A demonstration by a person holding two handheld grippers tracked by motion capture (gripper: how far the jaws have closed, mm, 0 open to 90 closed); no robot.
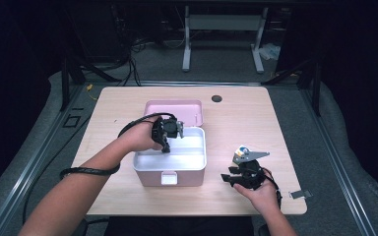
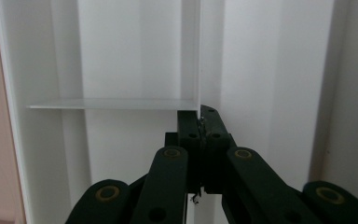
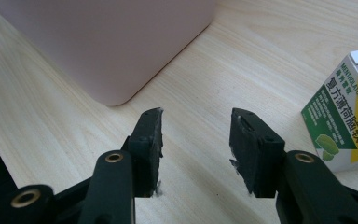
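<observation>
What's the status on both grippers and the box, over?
Left gripper shut on the white divider inside the pink box. Right gripper open, empty, over bare table. Small carton beside it, nothing blocking.

A light wooden table (image 1: 236, 123) with rounded corners carries the things. A pink box (image 1: 170, 174) with a white inside stands on it left of centre, its pink lid (image 1: 173, 109) lying open behind it. Near the far edge sits a small dark round cap (image 1: 216, 98). A green, white and yellow carton (image 3: 349, 121) stands on the tabletop to the box's right.
</observation>
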